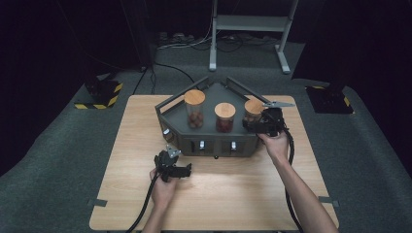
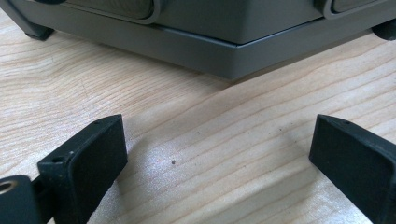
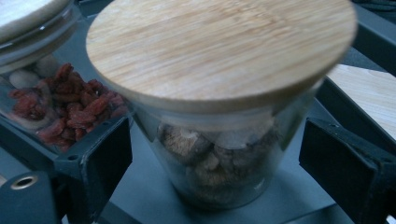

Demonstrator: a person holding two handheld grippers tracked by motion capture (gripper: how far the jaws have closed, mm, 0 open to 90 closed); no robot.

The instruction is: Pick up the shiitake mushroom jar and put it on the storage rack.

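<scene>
Carpet of dark grey (image 1: 58, 145) spreads under everything we see, and on it stands the pale rectangular wooden desk (image 1: 214, 199). Toward the far half of the desk sits a dark grey angular metal tray (image 1: 214, 138) with raised rails, and it carries three clear glass jars with round bamboo lids in a row. From the high view we make out the tallest jar with brown lumps (image 1: 195, 108) at the left, the shorter jar of red dried berries (image 1: 225, 117) in the middle, and the right-hand jar of brownish chunks (image 1: 253, 111) just beside our right hand-held gripper (image 1: 253, 124).

In the right gripper view that right-hand jar of brownish chunks (image 3: 219, 116) stands upright on the tray floor, between the two black jaws. The jaws are spread and there is a gap on each side of the glass, so nothing is pinched. The jar of red dried berries (image 3: 60, 105) stands close behind its left side.

Our left hand-held gripper (image 1: 167, 156) rests low over the bare desk, just in front of the tray's near left corner. In the left gripper view its jaws stand wide apart with only wood grain (image 2: 210, 140) between them, and the tray's grey base edge (image 2: 219, 51) lies a little ahead
</scene>
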